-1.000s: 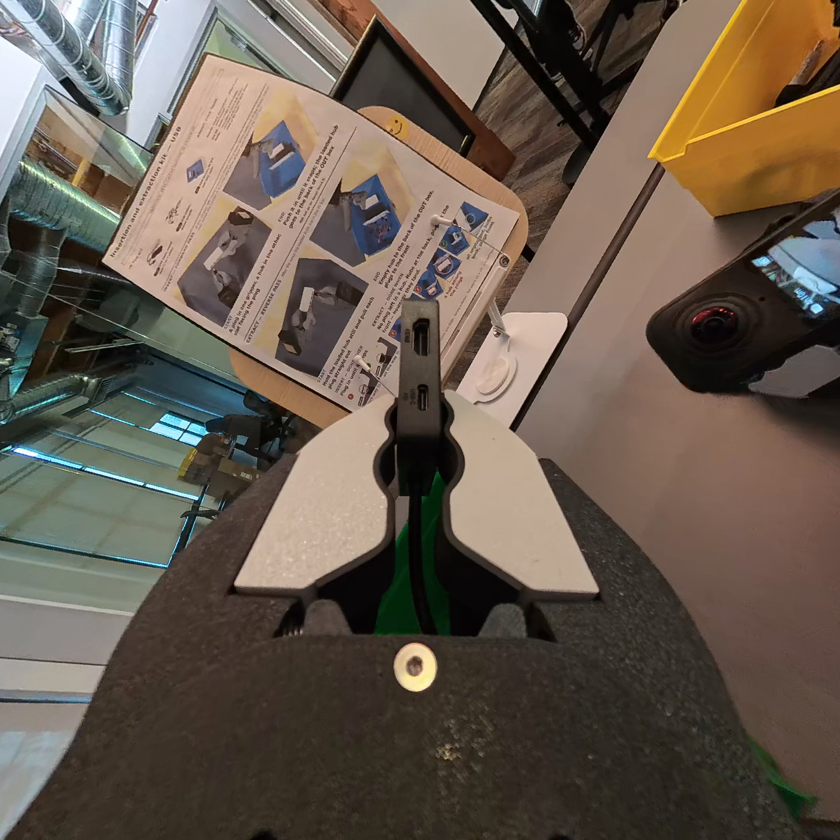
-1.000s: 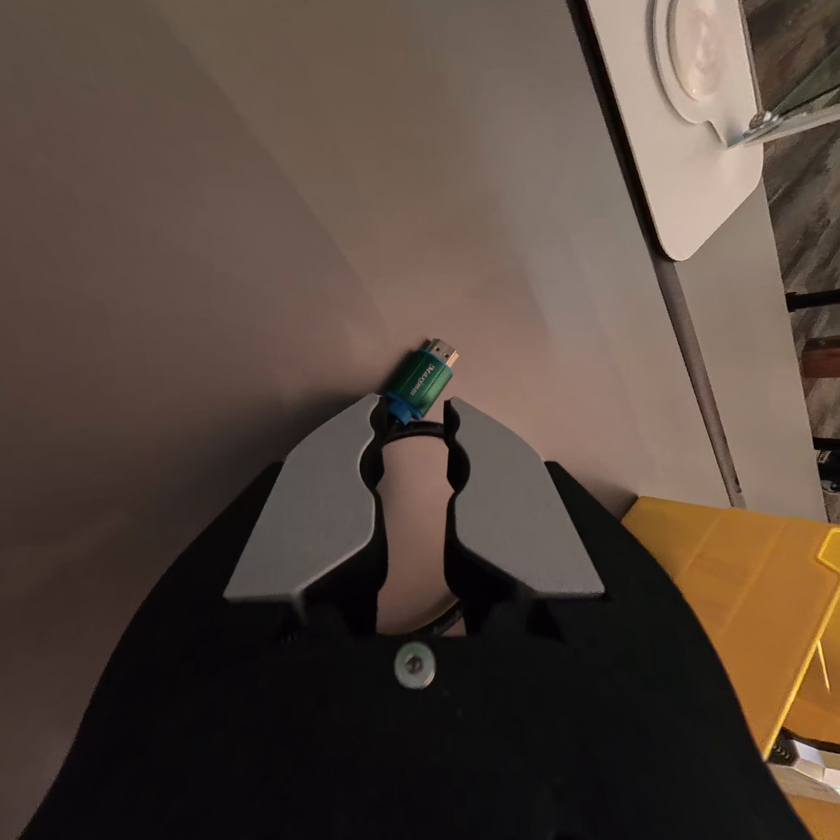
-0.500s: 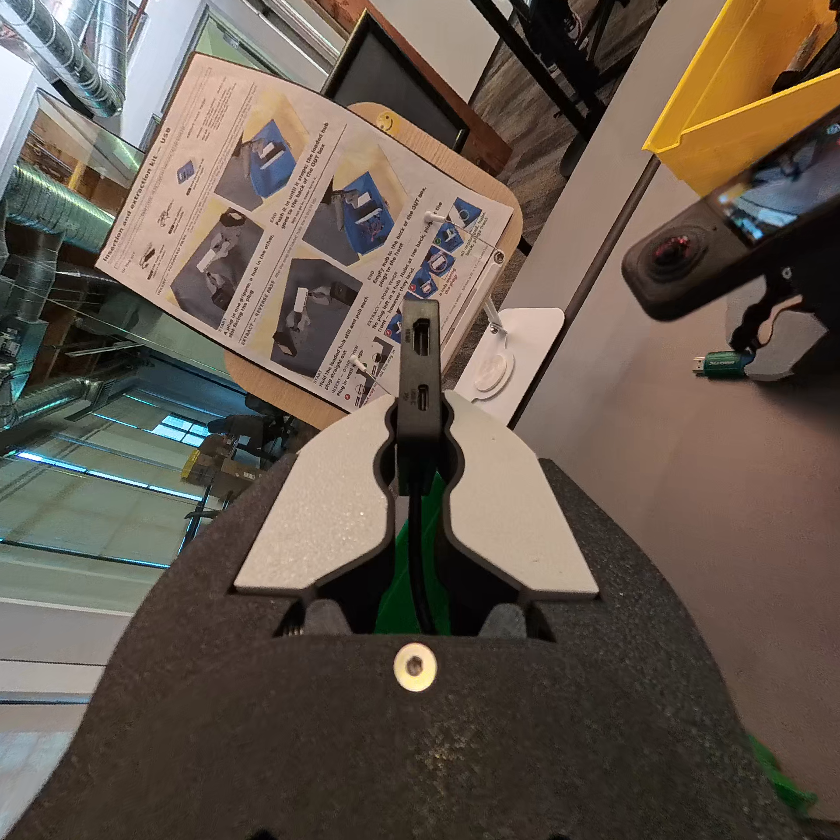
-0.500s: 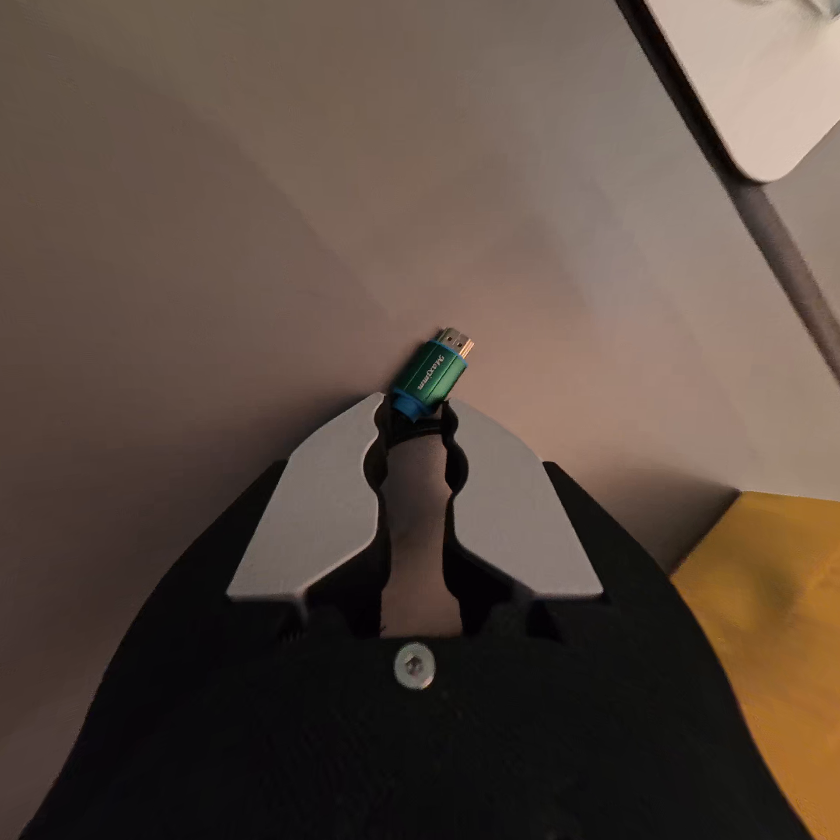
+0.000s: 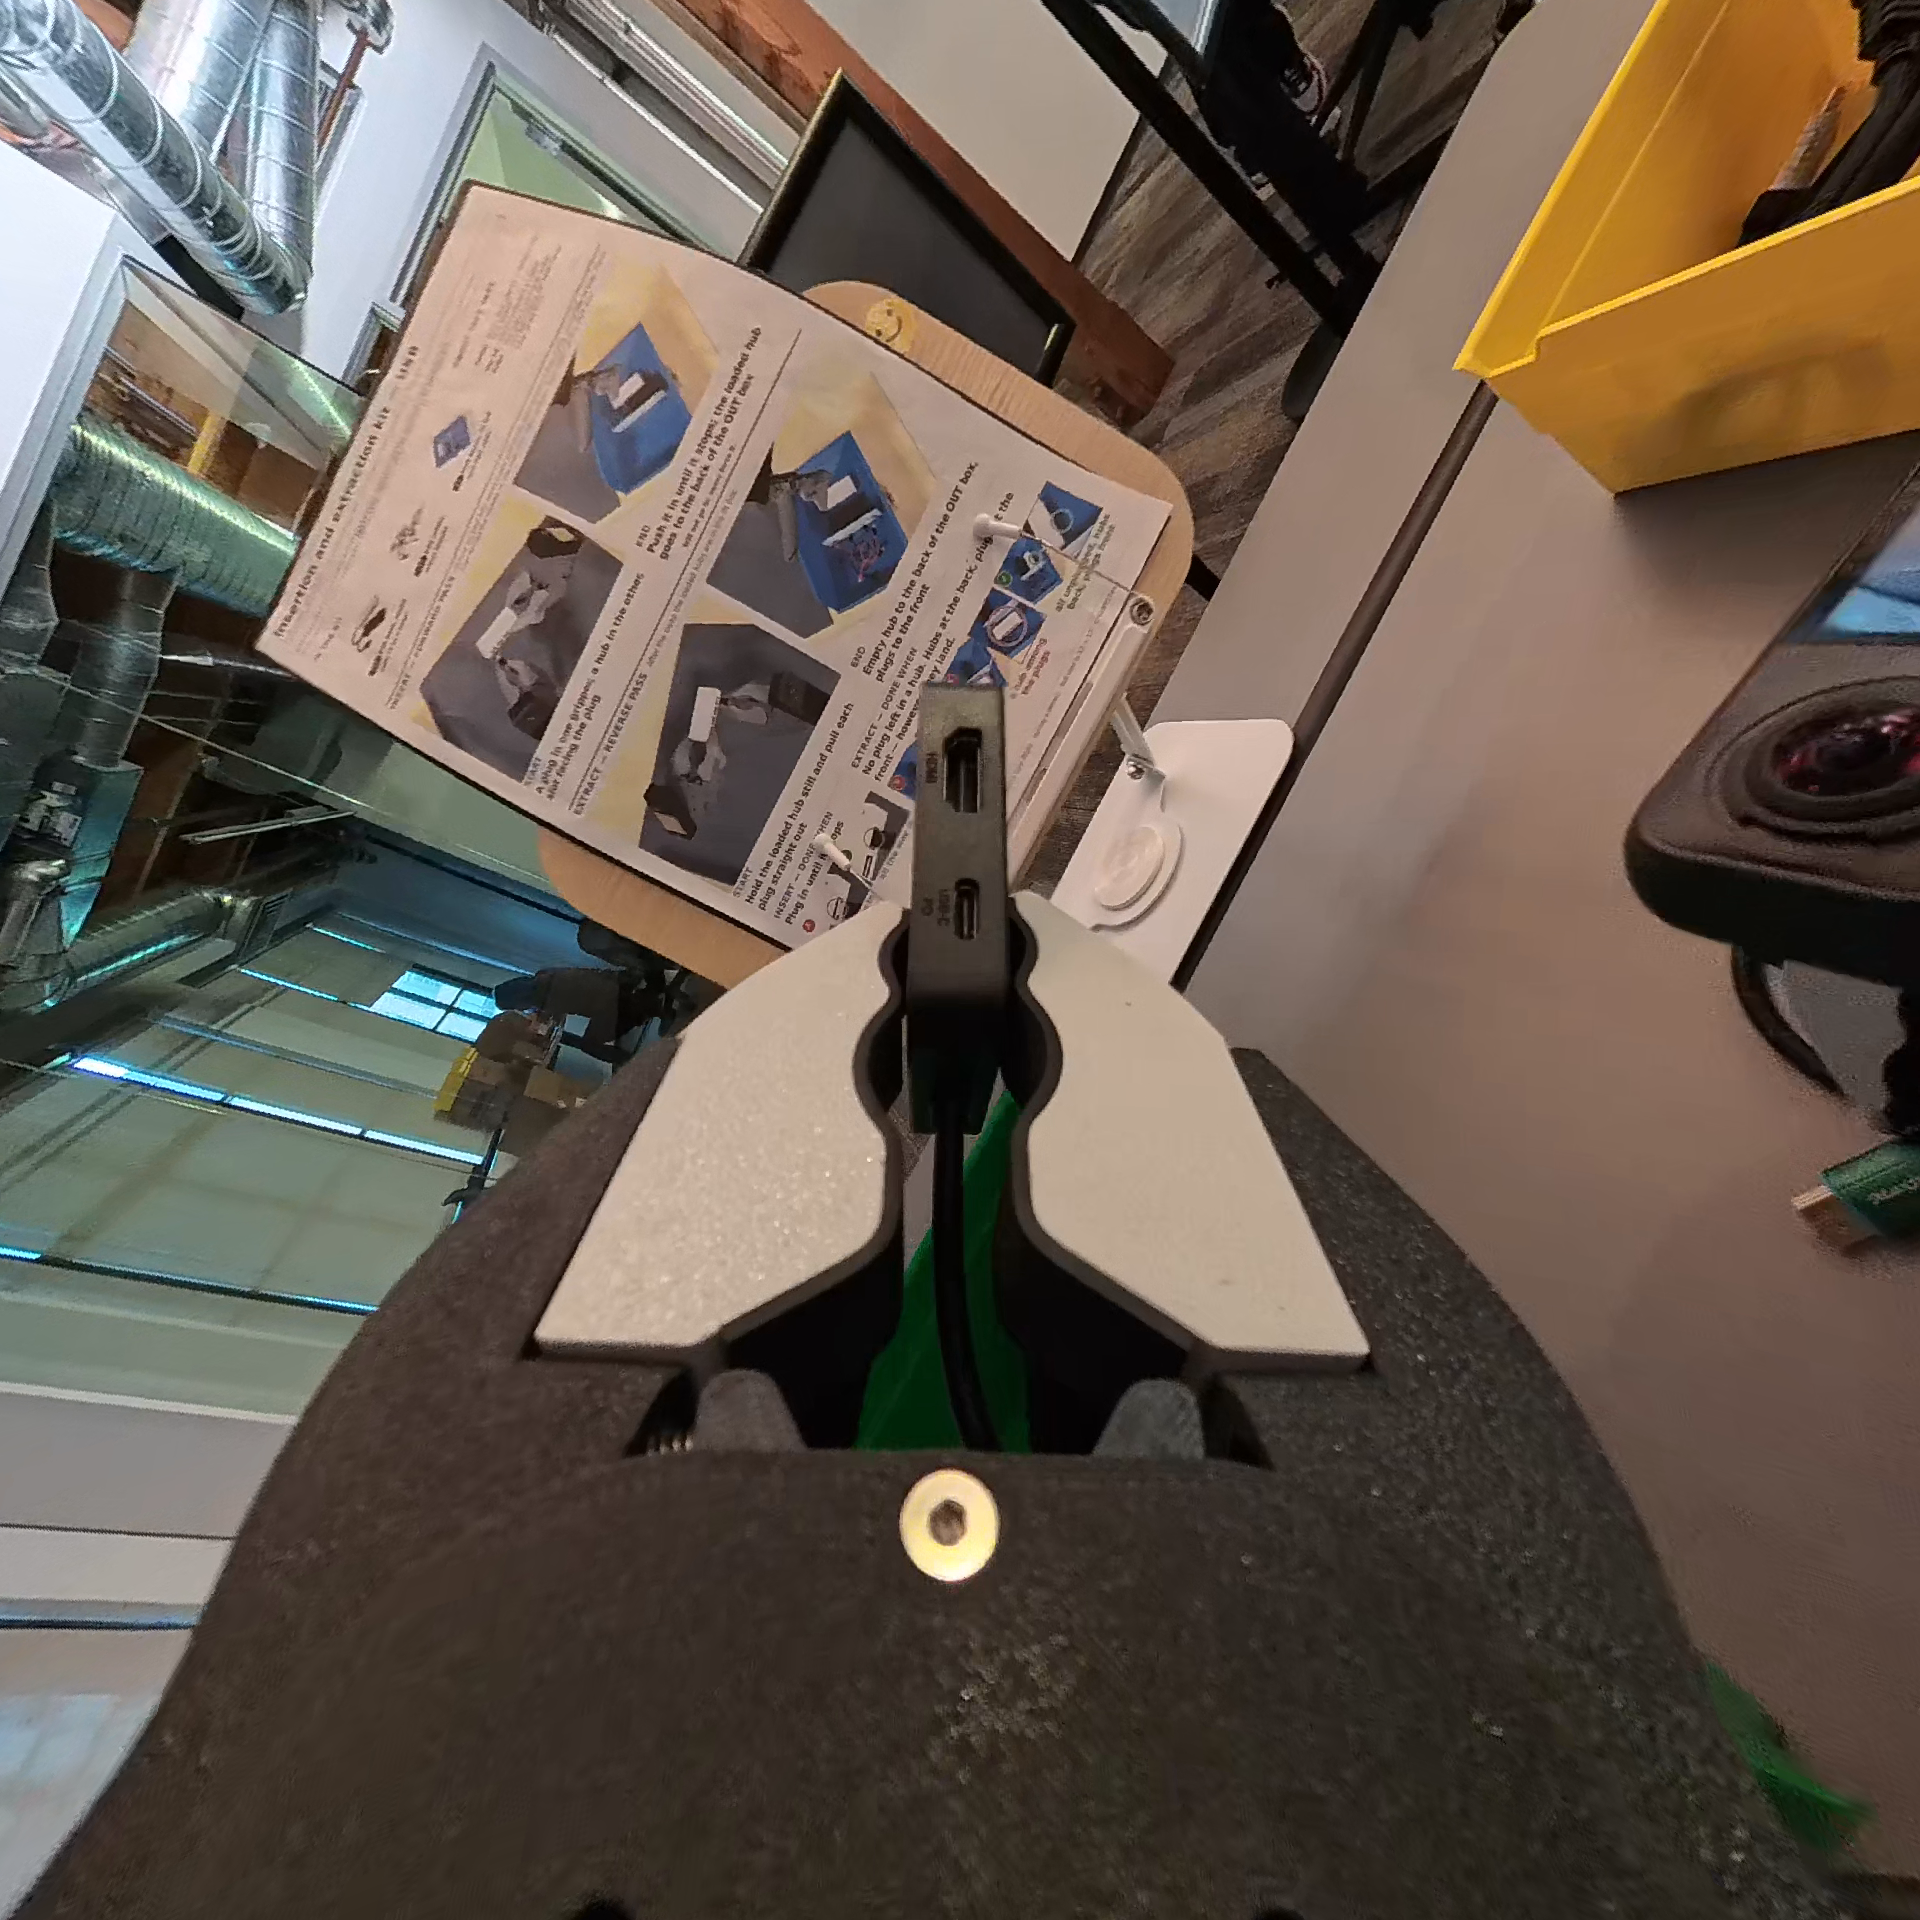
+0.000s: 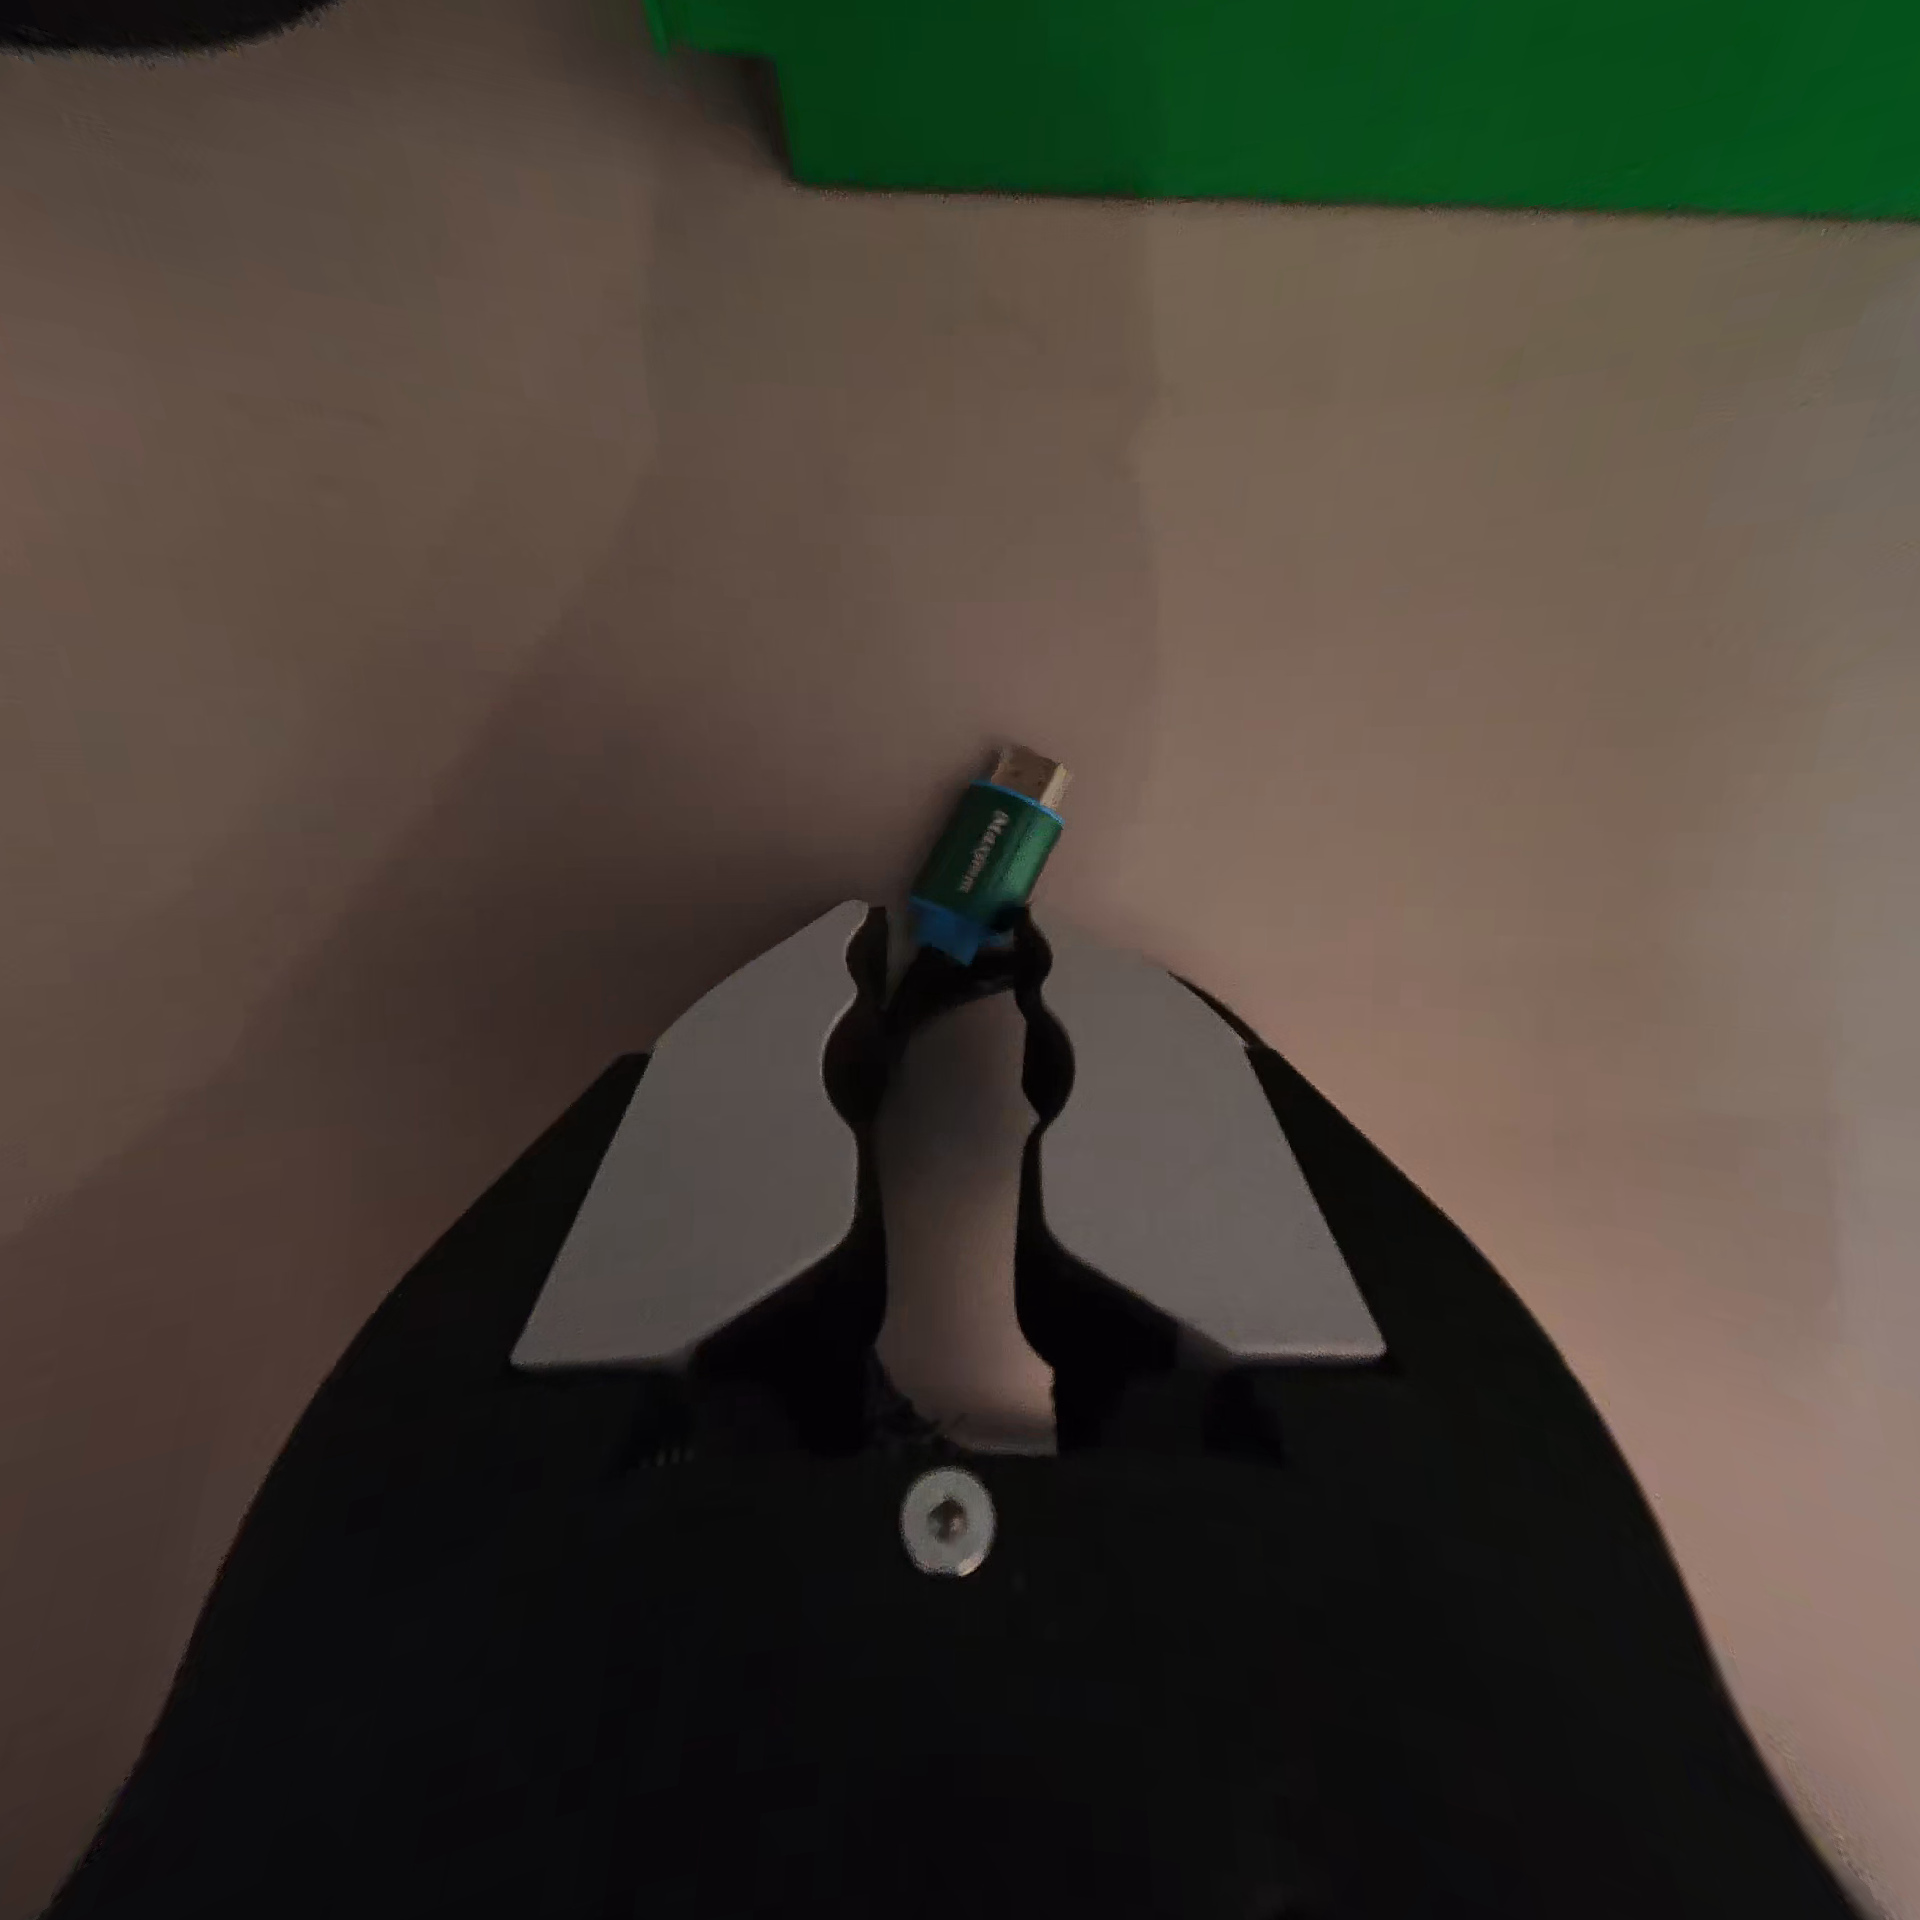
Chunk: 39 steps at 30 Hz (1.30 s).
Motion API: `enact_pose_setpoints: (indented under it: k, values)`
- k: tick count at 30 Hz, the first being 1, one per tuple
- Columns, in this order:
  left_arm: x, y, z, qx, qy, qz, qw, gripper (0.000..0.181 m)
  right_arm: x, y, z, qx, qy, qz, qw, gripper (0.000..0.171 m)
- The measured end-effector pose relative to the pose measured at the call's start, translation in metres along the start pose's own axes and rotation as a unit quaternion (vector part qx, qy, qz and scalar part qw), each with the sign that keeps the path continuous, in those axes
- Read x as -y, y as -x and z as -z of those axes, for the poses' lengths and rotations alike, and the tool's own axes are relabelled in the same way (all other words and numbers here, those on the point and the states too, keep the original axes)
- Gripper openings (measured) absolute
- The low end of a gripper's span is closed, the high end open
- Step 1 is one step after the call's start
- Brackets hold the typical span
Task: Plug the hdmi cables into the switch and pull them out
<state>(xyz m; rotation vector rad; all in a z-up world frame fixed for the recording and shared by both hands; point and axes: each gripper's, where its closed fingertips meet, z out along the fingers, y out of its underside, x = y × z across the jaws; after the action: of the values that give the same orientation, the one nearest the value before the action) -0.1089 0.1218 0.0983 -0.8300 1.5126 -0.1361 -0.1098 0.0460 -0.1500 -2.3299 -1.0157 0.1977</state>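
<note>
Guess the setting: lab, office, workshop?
Likely a lab or workshop bench: exposed metal ducts overhead, a yellow parts bin on the grey table, and an illustrated instruction sheet propped on a stand.

In the left wrist view, the right claw [image 5: 1860, 1101], with its black camera [image 5: 1808, 790], dropped from 2 o'clock a second ago to 3 o'clock and drew nearer, now cut off by the frame edge. Its green HDMI plug [image 5: 1865, 1200] came into sight at 4 o'clock. In the right wrist view, the white stand base and yellow bin slid out of frame; a green box [image 6: 1351, 94] appeared at 12 o'clock. The plug [image 6: 992, 847] tilted more upright.
</note>
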Motion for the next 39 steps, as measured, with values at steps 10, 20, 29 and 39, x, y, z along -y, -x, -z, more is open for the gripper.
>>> enact_pose_setpoints:
  k: [10,20,29,39]
  values:
    - [-0.007,0.019,0.013,0.023,0.001,0.017,1.0,0.014,-0.016,0.0,-0.002,-0.06,0.108,-0.057,0.991,0.025]
    - [-0.007,0.013,0.009,0.018,0.007,0.005,1.0,0.014,-0.017,-0.017,-0.002,-0.138,0.124,-0.072,0.98,0.011]
    - [-0.01,0.023,0.015,0.034,0.002,0.013,0.999,0.014,0.003,-0.032,0.04,-0.111,0.029,-0.09,0.989,0.005]
    - [0.007,-0.029,-0.018,-0.028,-0.009,-0.047,0.998,0.014,0.024,-0.045,0.154,-0.135,-0.092,-0.106,0.981,0.006]
